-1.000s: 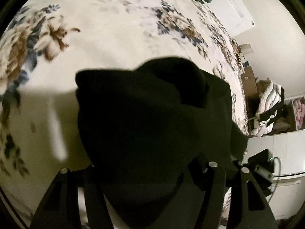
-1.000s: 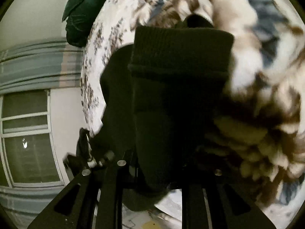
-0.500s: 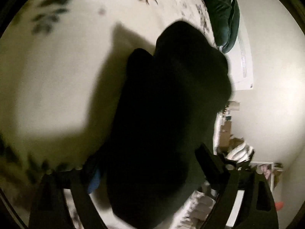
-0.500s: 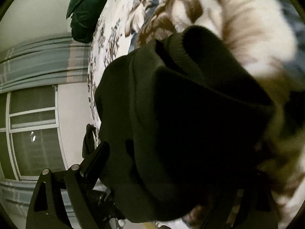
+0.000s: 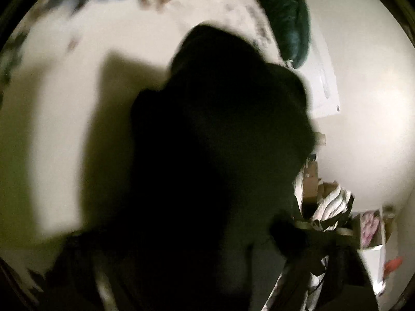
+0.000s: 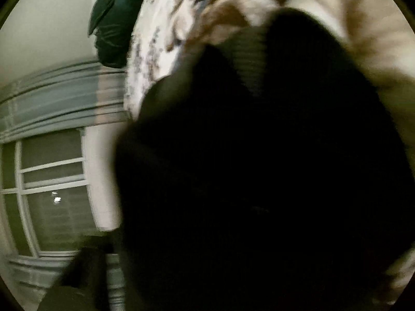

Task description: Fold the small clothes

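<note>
A black knit garment (image 5: 215,155) with a ribbed cuff (image 6: 249,59) fills most of both wrist views, held up over the floral bedspread (image 5: 64,90). It drapes over both grippers and hides most of their fingers. In the left wrist view only a blurred part of the right-hand finger (image 5: 324,235) shows. In the right wrist view the fingers are covered by the cloth (image 6: 259,181). Both frames are motion-blurred. Whether each gripper's jaws are closed on the cloth cannot be seen.
A dark green pillow (image 5: 288,18) lies at the far end of the bed, also in the right wrist view (image 6: 114,23). A window (image 6: 46,194) with a striped valance is on the left. Clutter and boxes (image 5: 334,207) stand beside the bed.
Both grippers have lifted and swung with the black garment, which now covers more of each view and hides the fingers. The bedspread has dropped away and the wall shows more.
</note>
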Demonstrator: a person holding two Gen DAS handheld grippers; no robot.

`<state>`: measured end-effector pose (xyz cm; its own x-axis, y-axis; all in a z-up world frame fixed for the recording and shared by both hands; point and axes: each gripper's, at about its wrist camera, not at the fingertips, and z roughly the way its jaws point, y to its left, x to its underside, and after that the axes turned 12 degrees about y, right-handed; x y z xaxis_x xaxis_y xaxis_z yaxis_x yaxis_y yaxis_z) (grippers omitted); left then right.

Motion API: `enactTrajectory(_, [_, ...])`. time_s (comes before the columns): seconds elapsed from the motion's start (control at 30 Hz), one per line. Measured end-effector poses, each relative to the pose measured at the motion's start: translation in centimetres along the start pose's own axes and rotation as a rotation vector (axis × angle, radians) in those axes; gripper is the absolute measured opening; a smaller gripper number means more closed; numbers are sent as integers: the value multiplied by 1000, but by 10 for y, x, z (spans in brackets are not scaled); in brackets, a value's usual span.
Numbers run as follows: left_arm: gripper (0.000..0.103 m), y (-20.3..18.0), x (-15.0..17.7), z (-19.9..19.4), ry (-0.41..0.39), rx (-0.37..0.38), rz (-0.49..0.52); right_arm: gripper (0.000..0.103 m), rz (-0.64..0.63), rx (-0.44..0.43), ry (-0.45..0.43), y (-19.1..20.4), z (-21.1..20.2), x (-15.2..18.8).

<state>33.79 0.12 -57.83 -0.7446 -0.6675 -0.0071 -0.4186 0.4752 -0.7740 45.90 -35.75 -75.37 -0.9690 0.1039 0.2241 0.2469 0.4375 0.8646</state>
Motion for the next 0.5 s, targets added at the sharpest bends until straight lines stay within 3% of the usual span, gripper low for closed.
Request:
enactTrajectory(0.03, [54,-6,0,-2,-3,-2,21,19,1,-1,-13,-1,-4,4])
enactTrajectory(0.17, [47,-30,-7,-10,0,-34,80,18,-14,14,-46,15,-10,18])
enactTrajectory(0.33, [43,-62,-32,-34,14,-57,147,18,-49,1,-93,59,-17,33])
enactTrajectory(0.5, [43,-69,-69,-66,47,-64,236,18,-66,-30,-154,106,-18,43])
